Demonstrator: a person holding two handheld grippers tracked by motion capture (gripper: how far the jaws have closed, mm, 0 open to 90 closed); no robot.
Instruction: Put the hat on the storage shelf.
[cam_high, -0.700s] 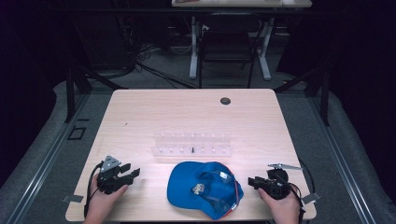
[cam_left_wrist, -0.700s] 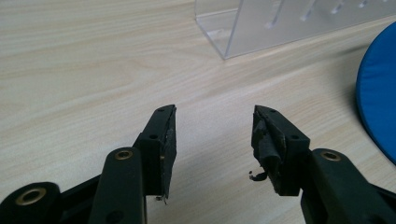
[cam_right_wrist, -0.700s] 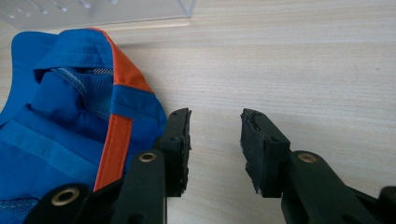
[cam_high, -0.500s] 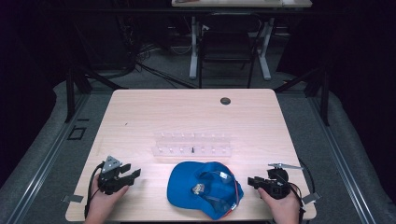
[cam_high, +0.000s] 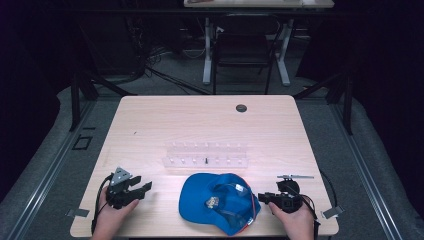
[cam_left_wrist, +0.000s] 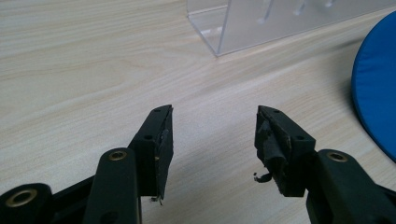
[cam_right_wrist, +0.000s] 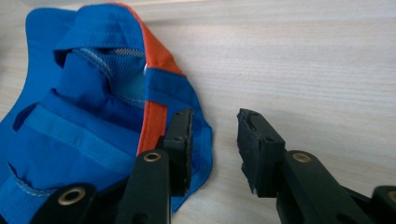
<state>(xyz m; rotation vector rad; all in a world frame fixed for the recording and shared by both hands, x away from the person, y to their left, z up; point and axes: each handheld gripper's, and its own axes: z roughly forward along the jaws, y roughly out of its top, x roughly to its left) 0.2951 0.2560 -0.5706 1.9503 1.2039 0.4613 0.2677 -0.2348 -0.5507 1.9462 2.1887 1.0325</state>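
A blue cap with orange trim lies upside down near the table's front edge, its inside facing up. My left gripper rests on the table to the cap's left, open, with bare wood between its jaws. My right gripper sits at the cap's right edge, also open. In the right gripper view one jaw stands over the cap's blue rim and the other over bare table; nothing is held. A clear plastic rack stands behind the cap, and its corner shows in the left gripper view.
The light wooden table has a small dark round disc near its far edge. Beyond the table stand a chair and desk legs on a dark floor. A hand holds each gripper at the front edge.
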